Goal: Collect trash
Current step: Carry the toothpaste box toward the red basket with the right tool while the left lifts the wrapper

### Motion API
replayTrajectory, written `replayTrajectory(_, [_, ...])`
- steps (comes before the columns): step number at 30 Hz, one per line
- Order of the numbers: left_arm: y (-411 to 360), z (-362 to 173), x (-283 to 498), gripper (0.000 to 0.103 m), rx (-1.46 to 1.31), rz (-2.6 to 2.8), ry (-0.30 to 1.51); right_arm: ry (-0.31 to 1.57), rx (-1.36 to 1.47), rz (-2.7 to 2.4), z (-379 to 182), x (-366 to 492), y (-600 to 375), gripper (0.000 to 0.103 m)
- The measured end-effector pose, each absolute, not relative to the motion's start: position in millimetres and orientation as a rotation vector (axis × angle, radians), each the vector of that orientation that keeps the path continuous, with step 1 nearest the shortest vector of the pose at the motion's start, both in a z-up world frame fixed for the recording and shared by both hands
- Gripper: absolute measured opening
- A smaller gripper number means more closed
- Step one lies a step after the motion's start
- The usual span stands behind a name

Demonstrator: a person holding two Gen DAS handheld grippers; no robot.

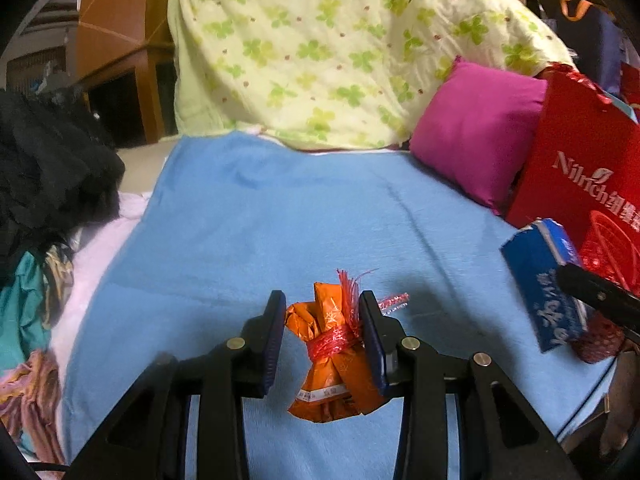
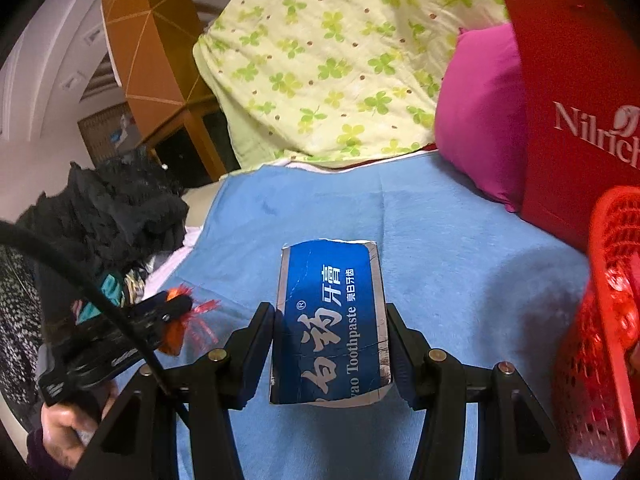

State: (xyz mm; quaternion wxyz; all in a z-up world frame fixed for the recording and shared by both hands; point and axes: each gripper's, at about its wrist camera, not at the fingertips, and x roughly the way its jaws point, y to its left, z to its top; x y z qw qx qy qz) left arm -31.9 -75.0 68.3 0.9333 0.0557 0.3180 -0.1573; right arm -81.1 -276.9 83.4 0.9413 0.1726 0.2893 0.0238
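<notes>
On the blue box (image 2: 330, 320) clamped between the jaws of the right gripper (image 2: 331, 314), the word "Toothpaste" is printed in white beside large Chinese characters and a small ® mark; a torn silver edge is seen along its top. On the red paper bag (image 2: 572, 120) at 2 o'clock in the right wrist view, "Nilrich" is lettered in white, cut off by the frame edge; in the left wrist view the same name is followed by Chinese characters that cannot be read. A small white label strip is carried low on the orange wrapper bundle (image 1: 336, 356), its print too small to be made out.

That bundle, tied round the middle with red plastic string, is pinched between the pads of the left gripper (image 1: 324, 312) and is held above the bedding. From the right wrist view, the left gripper is seen at 9 o'clock with the orange bundle in it and a hand beneath.

A blue blanket (image 1: 248, 208) is spread over a bed. At 12 o'clock a pale quilt (image 1: 340, 48) printed with green clovers is heaped, with a magenta pillow (image 1: 476, 132) at 2 o'clock. Dark clothing (image 1: 48, 168) is piled at 9 o'clock. A red mesh basket (image 2: 608, 312) stands at 3 o'clock in the right wrist view. Orange-brown wooden furniture (image 1: 120, 40) is seen at 11 o'clock.
</notes>
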Motion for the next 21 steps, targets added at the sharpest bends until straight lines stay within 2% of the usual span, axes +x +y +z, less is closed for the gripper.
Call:
replayTrajectory(11, [-103.3, 125.8, -93.3, 0.04, 0.2, -0.356, 0.514, 0.428, 0.4, 0.035, 110.4, -135.1, -290.1, 0.057])
replayTrajectory(21, [-137.3, 144.7, -124.1, 0.04, 0.245, -0.381, 0.466, 0.322, 0.38, -0.001, 135.7, -169.4, -307.5, 0.057])
